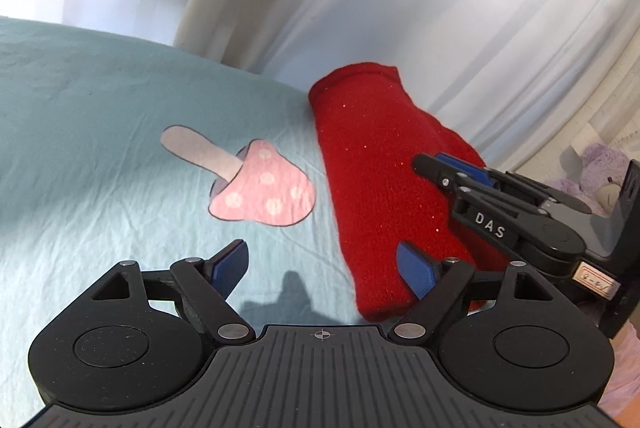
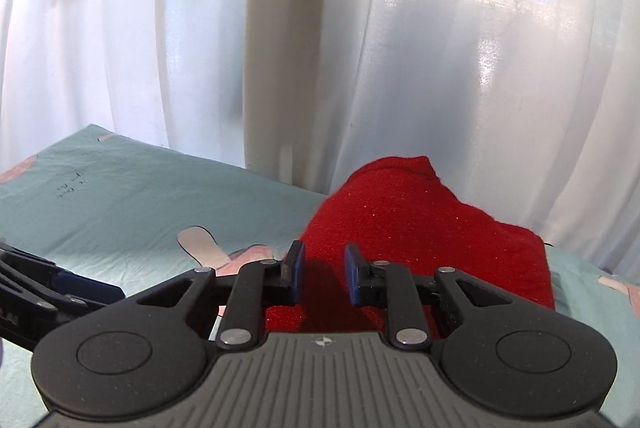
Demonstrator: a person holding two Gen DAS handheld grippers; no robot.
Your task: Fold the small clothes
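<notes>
Left hand-held gripper [image 1: 322, 268]: jaws wide apart, gripping nothing, low over the bed sheet [image 1: 80, 148], mushroom print [image 1: 260, 188] ahead-left. Red knitted garment [image 1: 380, 156] ahead-right, flat on the bed, partly folded, near edge by the right pad; likely lined up to catch that edge. Right hand-held gripper [image 2: 322, 276]: jaws narrowly apart, straddling the garment's near part, not clamped, likely poised to pinch.

Daylight glows through sheer white curtains [image 2: 460, 68] right behind the bed. A pale teal sheet [image 1: 80, 108] with a pink mushroom print [image 1: 260, 184] covers it, and a purple plush toy [image 1: 600, 172] sits off right.
</notes>
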